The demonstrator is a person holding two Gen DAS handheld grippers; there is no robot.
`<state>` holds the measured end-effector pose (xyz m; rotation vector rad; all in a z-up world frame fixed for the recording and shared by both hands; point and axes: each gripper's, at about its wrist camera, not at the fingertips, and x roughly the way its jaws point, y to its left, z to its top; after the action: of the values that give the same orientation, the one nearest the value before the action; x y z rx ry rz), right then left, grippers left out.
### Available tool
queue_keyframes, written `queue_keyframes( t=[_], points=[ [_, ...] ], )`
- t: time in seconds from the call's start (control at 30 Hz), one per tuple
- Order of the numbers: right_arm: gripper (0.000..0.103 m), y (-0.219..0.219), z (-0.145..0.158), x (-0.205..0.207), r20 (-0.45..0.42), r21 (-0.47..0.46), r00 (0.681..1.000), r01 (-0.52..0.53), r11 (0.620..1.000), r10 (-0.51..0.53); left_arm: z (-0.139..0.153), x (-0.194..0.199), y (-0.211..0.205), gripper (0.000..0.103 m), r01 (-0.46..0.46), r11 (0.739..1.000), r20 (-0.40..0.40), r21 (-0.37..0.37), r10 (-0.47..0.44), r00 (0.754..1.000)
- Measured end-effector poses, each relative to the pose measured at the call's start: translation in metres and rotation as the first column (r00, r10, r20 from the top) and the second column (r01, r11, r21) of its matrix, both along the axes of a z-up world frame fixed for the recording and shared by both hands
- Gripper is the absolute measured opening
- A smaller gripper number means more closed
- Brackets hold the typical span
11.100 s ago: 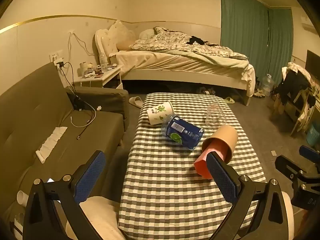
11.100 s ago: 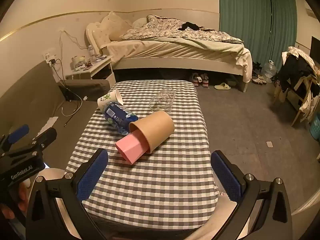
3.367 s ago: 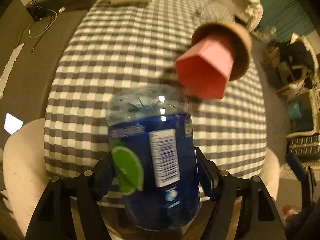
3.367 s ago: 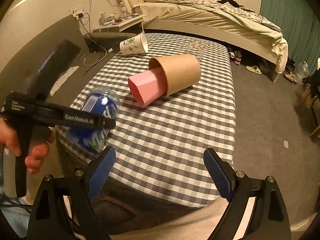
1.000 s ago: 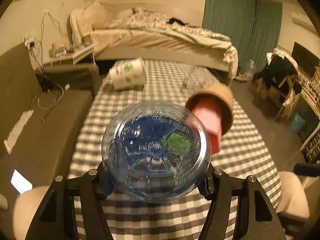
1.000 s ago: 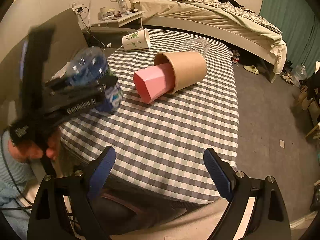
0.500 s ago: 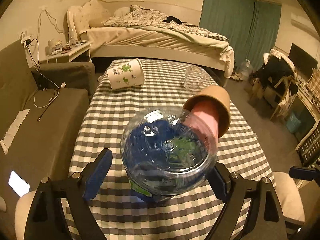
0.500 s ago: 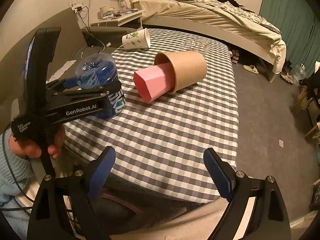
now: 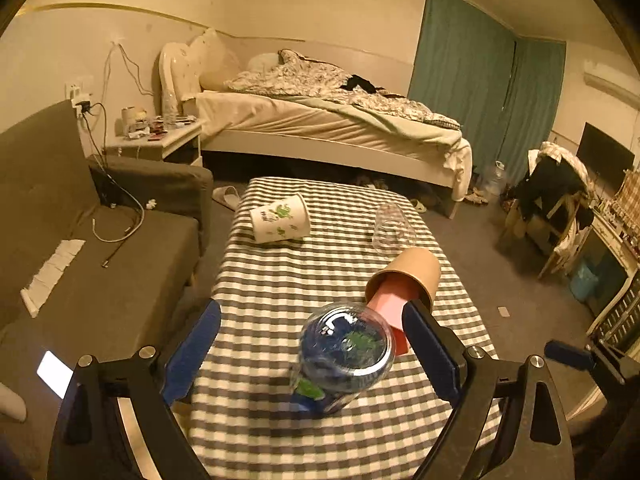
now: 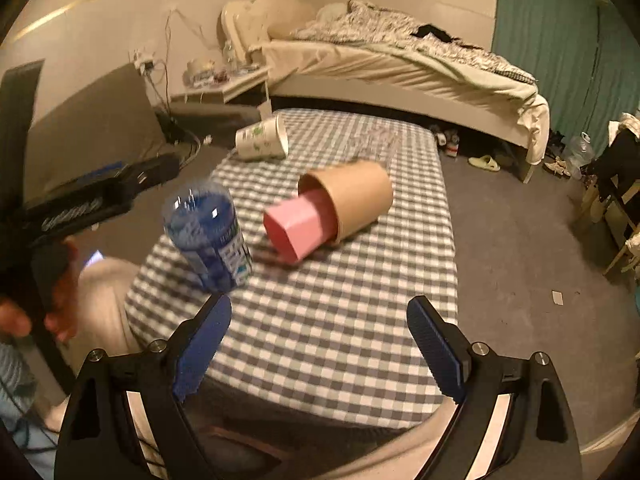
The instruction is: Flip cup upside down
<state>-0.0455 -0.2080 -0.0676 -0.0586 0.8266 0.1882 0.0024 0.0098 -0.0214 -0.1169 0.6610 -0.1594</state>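
Now blue cup (image 9: 345,354) inverted, between spread left gripper (image 9: 314,350) fingers, untouched

i log: blue cup (image 9: 345,354), clear glossy plastic with printed label; checked tablecloth (image 9: 288,280), matt woven cloth; brown cup (image 10: 354,196), matt paper; pink cup (image 10: 296,226), smooth matt; gripper pads (image 10: 202,346), ribbed blue.

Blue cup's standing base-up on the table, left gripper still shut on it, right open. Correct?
Not quite. The left gripper is open: in the left wrist view its fingers stand apart from the blue cup, which stands base-up on the table. The right gripper is open.
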Motion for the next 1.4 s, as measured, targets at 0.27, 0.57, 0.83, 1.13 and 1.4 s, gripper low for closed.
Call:
queue_keyframes(
  t=[0.27, 0.57, 0.83, 1.13, 1.4],
  points=[
    [0.091, 0.004, 0.001, -0.003, 0.054, 0.058, 0.996, 0.074, 0.996, -0.077, -0.012, -0.025, 0.007, 0.101, -0.027, 0.999, -0.036, 0.044, 0.028, 0.999],
    [0.103, -0.003, -0.005, -0.004, 0.061, 0.066, 0.988, 0.136, 0.989, -0.14, -0.03, -0.04, 0.007, 0.103, -0.045, 0.998, -0.093, 0.049, 0.049, 0.994],
    [0.103, -0.004, -0.007, -0.007, 0.056, 0.057, 0.988, 0.144, 0.988, -0.147, -0.027, -0.042, 0.005, 0.103, -0.047, 0.997, -0.092, 0.061, 0.053, 0.994],
    [0.103, -0.003, -0.007, -0.006, 0.052, 0.053, 0.989, 0.138, 0.989, -0.141, -0.027, -0.041, 0.003, 0.103, -0.047, 0.996, -0.087, 0.071, 0.053, 0.995],
    [0.103, 0.0, -0.009, -0.003, 0.049, 0.046, 0.99, 0.133, 0.99, -0.135, -0.027, -0.04, 0.002, 0.103, -0.045, 0.995, -0.083, 0.084, 0.052, 0.995]
  ],
)
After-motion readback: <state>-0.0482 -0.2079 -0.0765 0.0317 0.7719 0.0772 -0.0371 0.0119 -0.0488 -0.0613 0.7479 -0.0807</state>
